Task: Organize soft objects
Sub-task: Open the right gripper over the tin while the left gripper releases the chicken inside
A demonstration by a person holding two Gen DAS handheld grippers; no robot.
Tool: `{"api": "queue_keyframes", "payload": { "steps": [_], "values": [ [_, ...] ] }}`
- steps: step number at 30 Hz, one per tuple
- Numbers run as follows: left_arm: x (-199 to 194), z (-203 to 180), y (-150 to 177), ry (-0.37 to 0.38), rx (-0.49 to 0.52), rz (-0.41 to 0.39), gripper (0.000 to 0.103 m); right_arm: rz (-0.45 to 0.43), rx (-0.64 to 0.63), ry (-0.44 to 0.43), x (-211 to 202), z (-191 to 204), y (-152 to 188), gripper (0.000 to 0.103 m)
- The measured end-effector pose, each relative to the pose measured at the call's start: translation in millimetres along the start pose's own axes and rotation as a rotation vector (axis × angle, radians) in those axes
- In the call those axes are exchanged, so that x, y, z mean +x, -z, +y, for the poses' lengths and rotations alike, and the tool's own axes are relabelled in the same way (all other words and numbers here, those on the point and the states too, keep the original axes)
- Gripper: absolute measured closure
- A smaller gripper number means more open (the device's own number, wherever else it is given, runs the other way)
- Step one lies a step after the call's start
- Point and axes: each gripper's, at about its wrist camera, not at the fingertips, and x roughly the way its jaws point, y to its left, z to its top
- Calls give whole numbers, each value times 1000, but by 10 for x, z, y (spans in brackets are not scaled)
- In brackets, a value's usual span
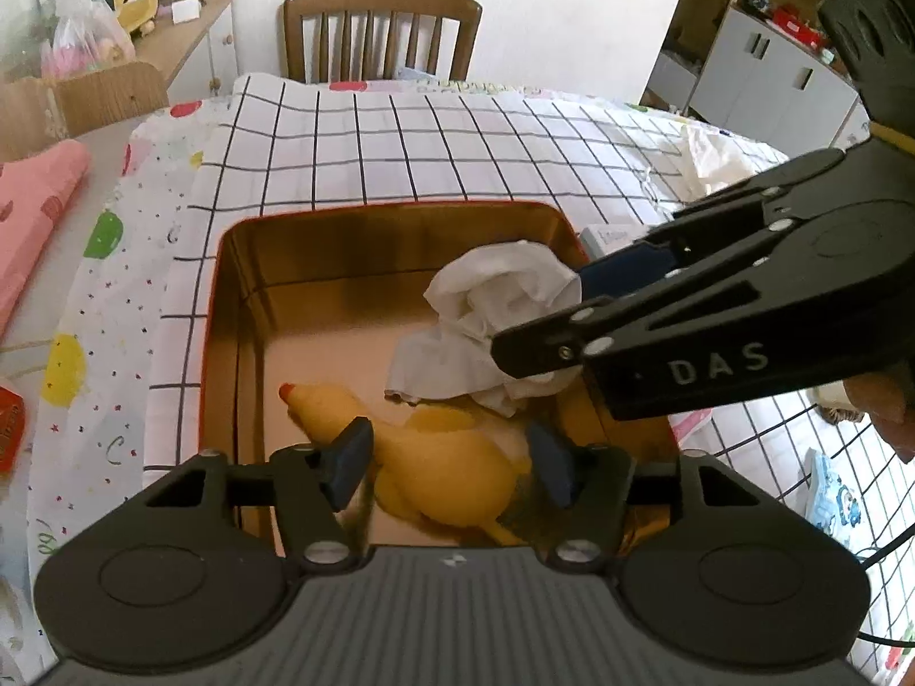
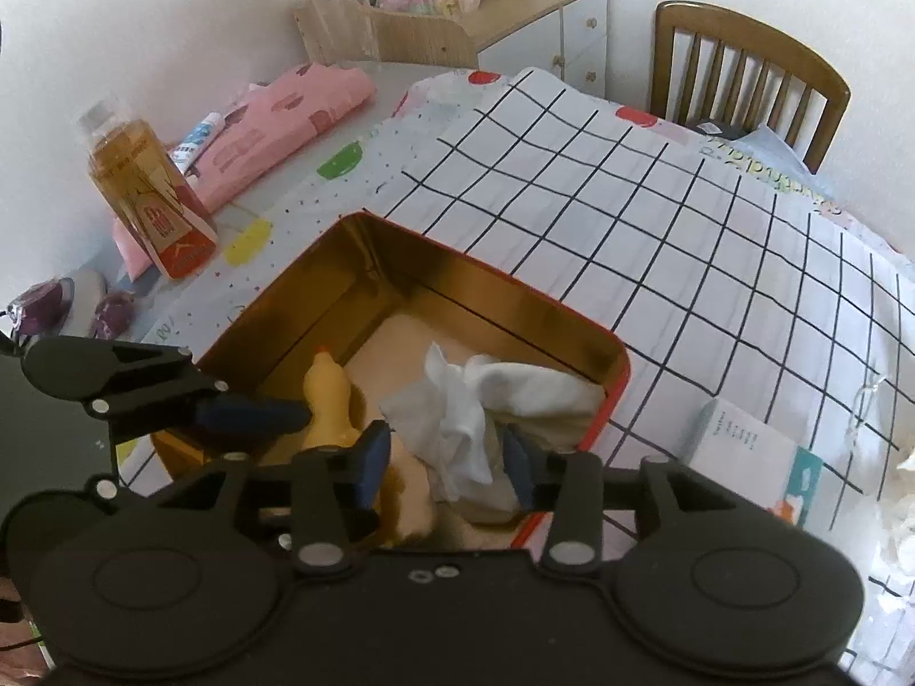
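Note:
A red tin box with a gold inside (image 1: 251, 263) (image 2: 434, 268) stands on the checked cloth. A yellow rubber chicken (image 1: 434, 457) (image 2: 327, 394) lies in it, next to a crumpled white cloth (image 1: 486, 308) (image 2: 457, 423). My left gripper (image 1: 446, 457) is open, its fingers on either side of the chicken's body, apart from it. My right gripper (image 2: 446, 457) is open over the box's near right corner, its fingers around the white cloth, and it comes in from the right in the left wrist view (image 1: 549, 308).
A bottle of amber liquid (image 2: 148, 194) and a folded pink cloth (image 2: 274, 131) (image 1: 34, 217) lie left of the box. A small white carton (image 2: 743, 451) sits right of it. A wooden chair (image 1: 380, 28) (image 2: 743, 74) stands at the table's far edge.

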Motion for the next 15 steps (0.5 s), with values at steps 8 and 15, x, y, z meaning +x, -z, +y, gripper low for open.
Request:
{"api": "queue_keyframes", "payload": {
  "steps": [8,15],
  "values": [
    [-216,-39,-48,-15,-12,-42,33,-66,36,-22,-338,-72,12,45],
    [-454,-210,-107,-34,22,-89,33,-160,53,-45,-748,-150,50,39]
  ]
}}
